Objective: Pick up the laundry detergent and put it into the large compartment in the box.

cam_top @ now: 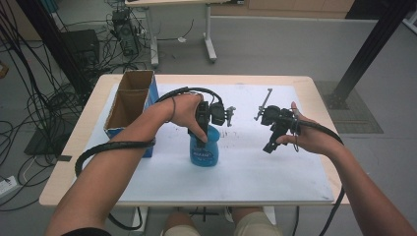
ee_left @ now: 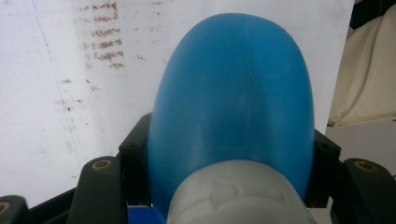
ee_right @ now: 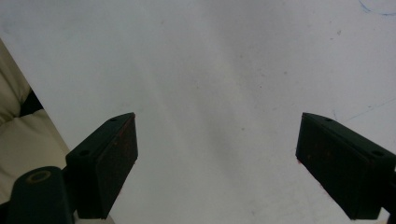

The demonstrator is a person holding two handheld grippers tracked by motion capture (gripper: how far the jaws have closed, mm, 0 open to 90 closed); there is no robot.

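The left gripper (cam_top: pixel 203 129) clamps a blue bottle (cam_top: pixel 204 150) standing mid-table, well clear of the front edge; the right gripper (ee_right: pixel 217 163) hovers wide open and empty over bare white sheet (cam_top: pixel 275 167). A cardboard box (cam_top: pixel 130 101) lines the left edge.

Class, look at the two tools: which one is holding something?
The left tool: its jaws are clamped on the blue bottle. The right tool stands open over the white mat.
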